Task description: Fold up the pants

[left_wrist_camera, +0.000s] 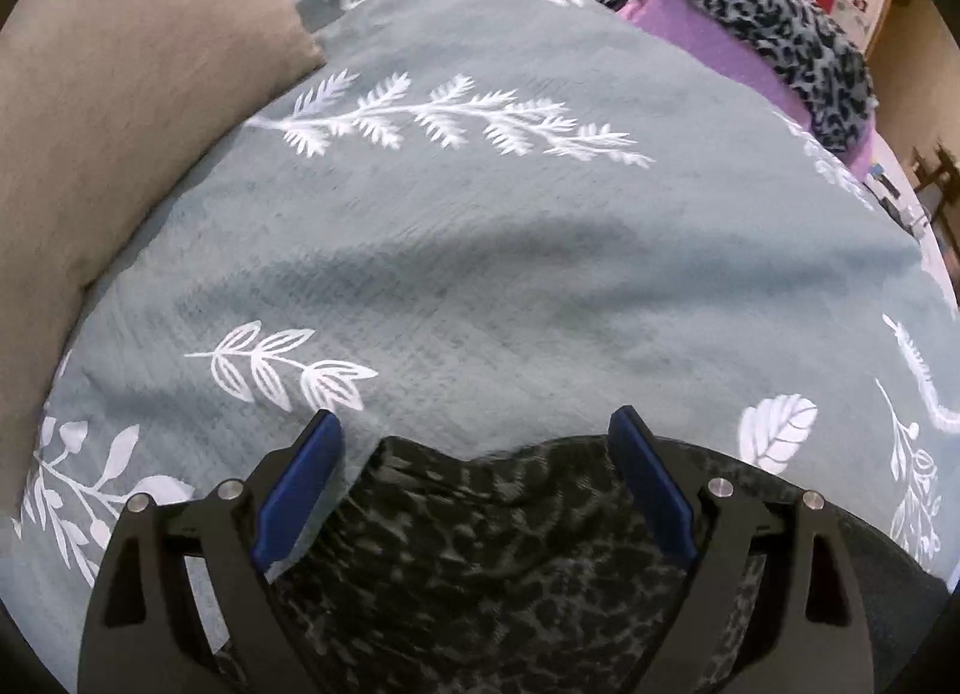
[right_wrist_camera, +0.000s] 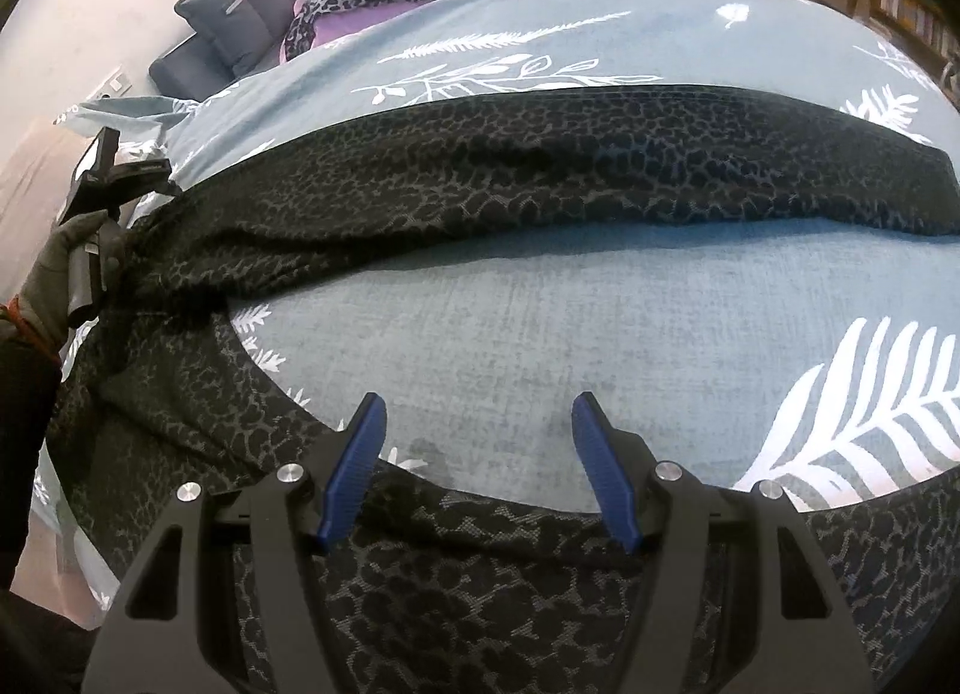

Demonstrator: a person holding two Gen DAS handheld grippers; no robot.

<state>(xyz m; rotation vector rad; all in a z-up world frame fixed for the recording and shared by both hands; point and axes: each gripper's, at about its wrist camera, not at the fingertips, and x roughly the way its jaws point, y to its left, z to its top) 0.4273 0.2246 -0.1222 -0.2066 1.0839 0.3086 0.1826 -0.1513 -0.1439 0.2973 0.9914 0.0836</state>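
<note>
The pants (right_wrist_camera: 540, 178) lie unfolded on the bed (right_wrist_camera: 540, 334), legs apart, both left tongs (left_wrist_camera: 474, 430) and right tongs (right_wrist_camera: 477, 412) spread, gripping nothing.

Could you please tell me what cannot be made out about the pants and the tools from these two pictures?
- Pants, right wrist view: waistband and near leg cut off by the bottom and left edges.
- Pants, left wrist view: only one edge shows; the left tool and bottom edge hide the rest.
- Left tool's tips, right wrist view: hidden behind a gloved hand.
</note>
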